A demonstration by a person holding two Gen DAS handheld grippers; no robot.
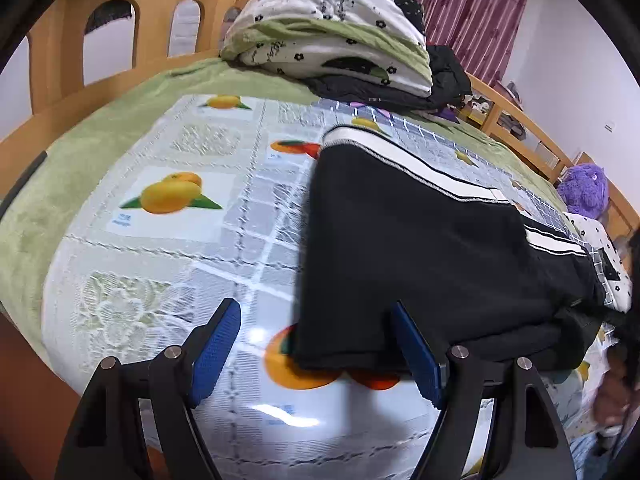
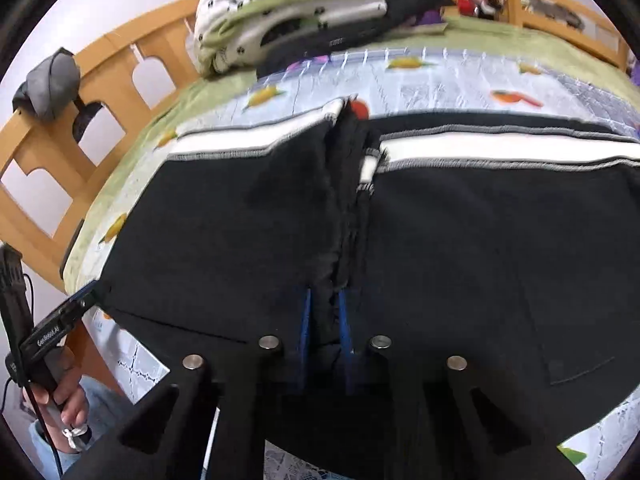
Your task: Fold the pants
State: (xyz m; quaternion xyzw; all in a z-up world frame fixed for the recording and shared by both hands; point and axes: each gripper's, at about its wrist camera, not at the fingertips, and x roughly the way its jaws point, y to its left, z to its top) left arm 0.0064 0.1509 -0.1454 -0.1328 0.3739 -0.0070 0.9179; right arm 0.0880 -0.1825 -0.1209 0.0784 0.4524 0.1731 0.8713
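Left wrist view has the left gripper (image 1: 316, 336) spread wide and released over the fruit-printed plastic bed cover (image 1: 168, 240), its blue pad at 4 o'clock touching the near edge of the black fleece pants with white side stripes (image 1: 420, 248). Right wrist view shows the right gripper (image 2: 323, 312) clenched on a bunched ridge of those pants (image 2: 224, 216), which lie spread across the cover toward 12 o'clock, short of the folded floral quilt (image 2: 280, 12).
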